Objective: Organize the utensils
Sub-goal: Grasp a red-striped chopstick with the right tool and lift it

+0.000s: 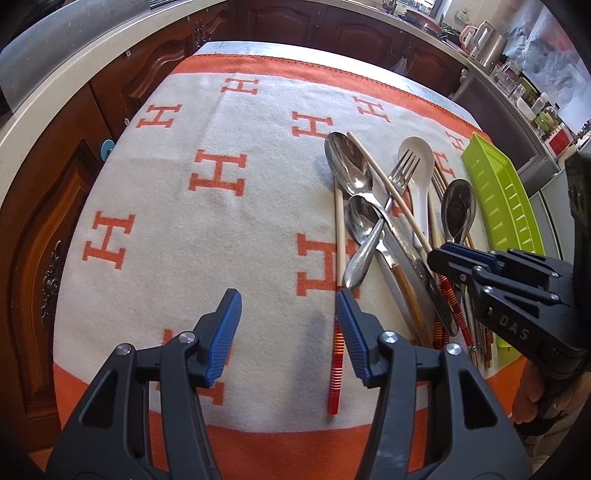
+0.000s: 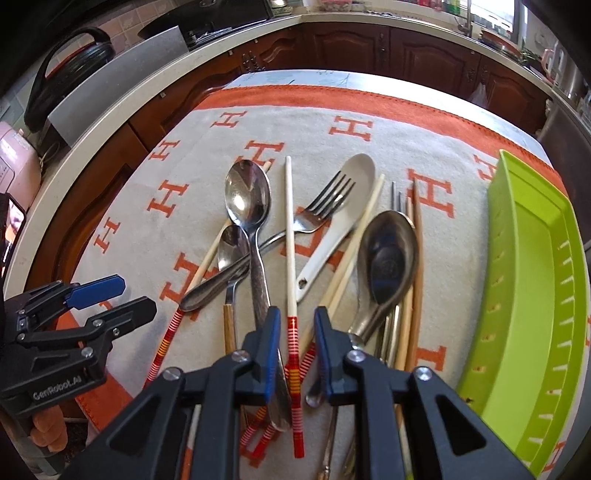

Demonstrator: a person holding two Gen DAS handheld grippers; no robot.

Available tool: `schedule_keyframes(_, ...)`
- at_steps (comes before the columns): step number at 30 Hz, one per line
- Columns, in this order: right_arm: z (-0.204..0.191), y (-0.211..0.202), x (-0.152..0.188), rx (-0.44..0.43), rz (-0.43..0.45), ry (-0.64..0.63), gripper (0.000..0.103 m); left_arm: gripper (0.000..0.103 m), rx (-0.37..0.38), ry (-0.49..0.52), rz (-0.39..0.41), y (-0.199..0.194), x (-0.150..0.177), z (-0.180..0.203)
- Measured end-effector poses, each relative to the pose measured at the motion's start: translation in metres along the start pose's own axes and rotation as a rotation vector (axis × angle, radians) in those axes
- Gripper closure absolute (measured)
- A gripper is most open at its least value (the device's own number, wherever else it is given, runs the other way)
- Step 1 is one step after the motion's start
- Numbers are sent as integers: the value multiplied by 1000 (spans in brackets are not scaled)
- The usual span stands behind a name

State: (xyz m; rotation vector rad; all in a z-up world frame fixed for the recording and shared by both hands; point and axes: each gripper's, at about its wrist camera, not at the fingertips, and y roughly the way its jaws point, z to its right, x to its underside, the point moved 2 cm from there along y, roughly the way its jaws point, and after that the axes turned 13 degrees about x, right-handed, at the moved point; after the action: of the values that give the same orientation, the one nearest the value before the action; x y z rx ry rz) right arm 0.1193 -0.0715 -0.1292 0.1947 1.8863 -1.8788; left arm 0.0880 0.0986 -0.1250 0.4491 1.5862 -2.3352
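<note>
Steel and wood utensils (image 2: 295, 258) heaped mid-frame.
Right gripper (image 2: 293, 350) narrowly straddles a red-banded chopstick (image 2: 291, 258); left gripper (image 1: 288, 332) gapes wide.

Both views are bright and sharp, with daylight from the far right window (image 2: 493, 14); glare shines on the big spoon (image 2: 246, 195), and the fisheye bends the edges strongly

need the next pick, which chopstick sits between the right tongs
The pale chopstick with the red-striped handle, lying atop the pile between the open right tongs; the others lie off to either side.
</note>
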Motion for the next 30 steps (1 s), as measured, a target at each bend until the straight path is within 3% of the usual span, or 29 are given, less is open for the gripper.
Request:
schedule_keyframes(12,-20,11,-4,53,8,-111,95,52,-3,-5,-9,2,3,1)
schedule_keyframes(17,-7,7,-4,5,2,-28,98,52,-1,-3,0,-1,4,1)
schedule_keyframes(25,26,-39,-5,-92,72,126,98,52,31,-18,18,-8,6,-1)
schedule_keyframes(30,64,-74,2,-57,122,226,98,52,64,-21,21,-10,9,4)
